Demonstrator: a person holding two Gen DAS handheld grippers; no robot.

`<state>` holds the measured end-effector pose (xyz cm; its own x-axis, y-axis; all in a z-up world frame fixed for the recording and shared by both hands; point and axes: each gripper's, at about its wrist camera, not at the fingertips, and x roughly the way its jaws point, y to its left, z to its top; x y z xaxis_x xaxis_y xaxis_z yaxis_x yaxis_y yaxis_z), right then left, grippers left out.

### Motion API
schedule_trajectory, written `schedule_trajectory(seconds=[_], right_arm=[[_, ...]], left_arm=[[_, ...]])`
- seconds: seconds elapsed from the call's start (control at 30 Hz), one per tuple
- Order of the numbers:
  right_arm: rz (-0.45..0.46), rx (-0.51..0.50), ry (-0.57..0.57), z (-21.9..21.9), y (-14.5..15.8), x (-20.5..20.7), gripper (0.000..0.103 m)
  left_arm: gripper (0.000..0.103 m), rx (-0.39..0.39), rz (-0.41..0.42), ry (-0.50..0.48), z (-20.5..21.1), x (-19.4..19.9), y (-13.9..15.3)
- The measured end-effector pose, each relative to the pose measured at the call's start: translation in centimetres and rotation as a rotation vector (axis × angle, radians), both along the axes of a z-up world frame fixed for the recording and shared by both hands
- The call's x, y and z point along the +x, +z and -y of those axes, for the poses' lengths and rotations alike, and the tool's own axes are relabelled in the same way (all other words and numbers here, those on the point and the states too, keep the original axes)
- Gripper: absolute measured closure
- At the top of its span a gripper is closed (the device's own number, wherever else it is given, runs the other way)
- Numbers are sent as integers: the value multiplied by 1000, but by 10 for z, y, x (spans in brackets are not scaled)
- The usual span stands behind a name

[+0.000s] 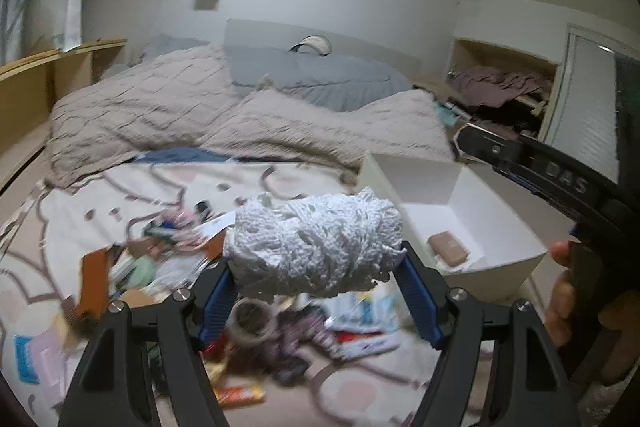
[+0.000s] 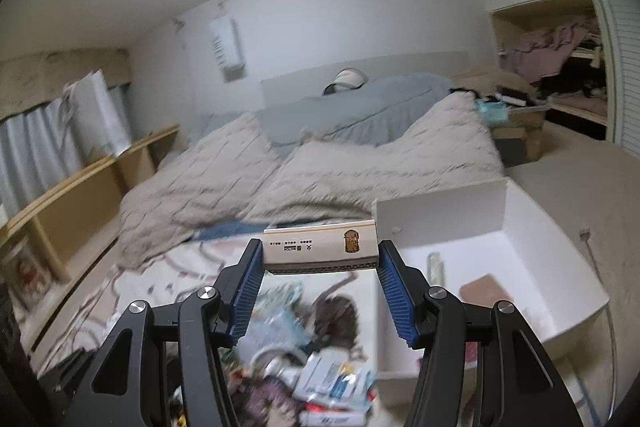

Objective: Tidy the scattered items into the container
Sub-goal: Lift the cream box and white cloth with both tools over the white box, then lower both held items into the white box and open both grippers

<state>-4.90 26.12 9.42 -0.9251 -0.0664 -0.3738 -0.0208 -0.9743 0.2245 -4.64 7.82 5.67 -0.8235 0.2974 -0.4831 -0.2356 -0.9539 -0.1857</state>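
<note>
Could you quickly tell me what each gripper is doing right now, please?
Left gripper: closed on a white crocheted bundle.
Right gripper: closed on a matchbox.

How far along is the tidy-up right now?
Early. The white container holds only a brown pad and a small packet. In hand: the left gripper clamps a white crocheted bundle, the right gripper a matchbox. Left: the clutter pile on the floor.
</note>
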Motion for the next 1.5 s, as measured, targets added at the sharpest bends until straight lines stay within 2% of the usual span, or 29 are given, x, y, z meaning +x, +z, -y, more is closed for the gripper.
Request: schedule_trajectory(seconds=[0.13, 0.23, 0.37, 0.5, 0.67, 0.97, 1.1, 1.27, 1.5], right_arm=[[-32, 6, -79, -29, 10, -8, 46], [-17, -15, -125, -54, 6, -13, 46], [63, -23, -200, -85, -12, -22, 46], [181, 2, -276, -107, -35, -35, 46], [314, 53, -268, -111, -62, -45, 46], [481, 105, -207, -110, -99, -51, 46], [506, 100, -172, -107, -101, -53, 46], [517, 122, -156, -104, -101, -51, 46], [527, 148, -171, -107, -103, -49, 46]], left_arm=[[29, 38, -2, -54, -22, -15, 8], [29, 42, 2, -89, -41, -25, 12], [29, 38, -1, -121, -62, -36, 15], [29, 40, 15, -157, -83, -49, 14], [29, 19, 18, -184, -109, -59, 14], [29, -29, 21, -204, -138, -76, 14], [29, -23, 27, -198, -145, -85, 15], [29, 26, 82, -220, -151, -104, 12], [29, 22, 132, -227, -167, -127, 7]])
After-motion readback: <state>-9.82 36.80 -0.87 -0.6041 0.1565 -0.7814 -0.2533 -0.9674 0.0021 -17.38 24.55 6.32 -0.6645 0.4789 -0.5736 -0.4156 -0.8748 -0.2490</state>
